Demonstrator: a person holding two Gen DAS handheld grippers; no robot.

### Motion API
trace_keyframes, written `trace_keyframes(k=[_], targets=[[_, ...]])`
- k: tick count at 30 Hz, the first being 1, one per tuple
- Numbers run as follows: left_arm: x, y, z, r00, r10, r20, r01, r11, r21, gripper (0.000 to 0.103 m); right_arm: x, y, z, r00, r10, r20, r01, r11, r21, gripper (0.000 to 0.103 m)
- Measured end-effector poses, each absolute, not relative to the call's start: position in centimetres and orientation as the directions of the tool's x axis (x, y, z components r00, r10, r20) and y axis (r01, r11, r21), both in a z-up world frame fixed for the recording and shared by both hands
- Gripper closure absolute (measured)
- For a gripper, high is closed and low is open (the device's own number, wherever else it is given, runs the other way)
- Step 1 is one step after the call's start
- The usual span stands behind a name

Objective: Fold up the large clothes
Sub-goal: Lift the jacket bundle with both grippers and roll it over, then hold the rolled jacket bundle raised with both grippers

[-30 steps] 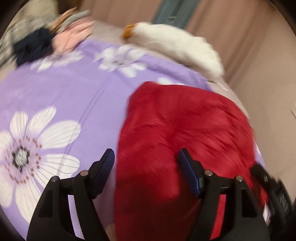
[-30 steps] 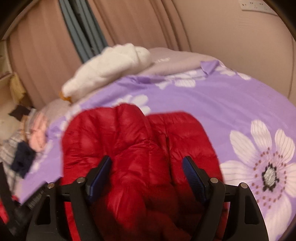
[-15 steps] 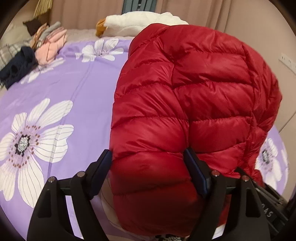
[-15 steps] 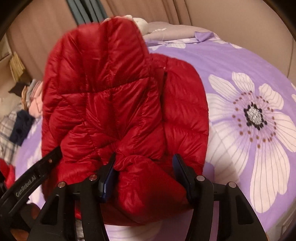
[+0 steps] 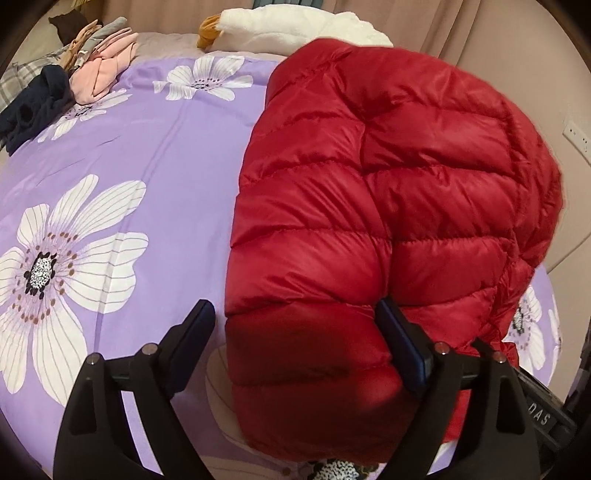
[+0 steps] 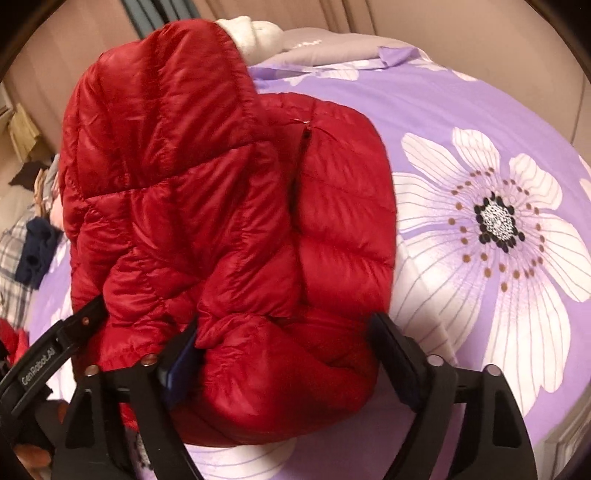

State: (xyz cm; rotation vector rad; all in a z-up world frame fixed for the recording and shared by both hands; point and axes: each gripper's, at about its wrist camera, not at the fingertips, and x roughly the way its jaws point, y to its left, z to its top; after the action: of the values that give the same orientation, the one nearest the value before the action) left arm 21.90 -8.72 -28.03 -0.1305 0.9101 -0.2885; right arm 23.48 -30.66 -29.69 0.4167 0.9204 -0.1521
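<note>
A red puffer jacket (image 5: 369, 206) lies bunched and folded over on the purple flowered bedsheet (image 5: 129, 140), near the bed's front edge. My left gripper (image 5: 293, 314) straddles its near left fold with jaws opening: the left finger stands clear of the fabric and the right finger touches it. In the right wrist view the jacket (image 6: 221, 206) rises in front of the lens. My right gripper (image 6: 284, 328) straddles the near right fold, jaws opening, the puffy fabric loose between them. The left gripper's body (image 6: 55, 354) shows at that view's lower left.
A pile of pink (image 5: 103, 70), navy (image 5: 33, 103) and plaid clothes sits at the bed's far left corner. A white plush toy (image 5: 295, 22) lies along the head of the bed. Curtains and a wall with a socket (image 5: 576, 133) bound the far and right sides.
The jacket, flat on the bed a second ago, was gripped and brought over toward the front edge. Both pairs of jaws have since widened, and the left finger has come off the fabric.
</note>
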Motion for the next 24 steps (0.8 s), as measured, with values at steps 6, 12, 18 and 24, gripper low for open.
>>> trace_keyframes(k=[6,12,18,24], targets=[[22.4,-6.0,-26.4,0.562,-0.393,-0.728,0.222,0.919,-0.326,0.014,26.7,-31.4,-28.6,0.589,0.095,-0.803,0.284,0.906,0.315,0.005],[26.6,0.0,-26.4,0.545,-0.484,-0.685,0.063,0.838,-0.542,0.015,31.6,-34.5,-29.7,0.581,0.345,-0.737,0.272,0.771,0.576,0.004],[31.0,-0.9,-30.3,0.309,-0.669,-0.676,0.09,0.728,-0.679,0.014,36.9,-35.0,-35.4,0.542,0.633,-0.553,0.268,0.493,0.827,0.0],[33.3,-6.0,-33.0,0.219,-0.783,-0.583,0.172,0.619,-0.767,0.006,40.7,-32.2,-35.1,0.561,0.649,-0.513,0.156,0.526,0.836,0.001]])
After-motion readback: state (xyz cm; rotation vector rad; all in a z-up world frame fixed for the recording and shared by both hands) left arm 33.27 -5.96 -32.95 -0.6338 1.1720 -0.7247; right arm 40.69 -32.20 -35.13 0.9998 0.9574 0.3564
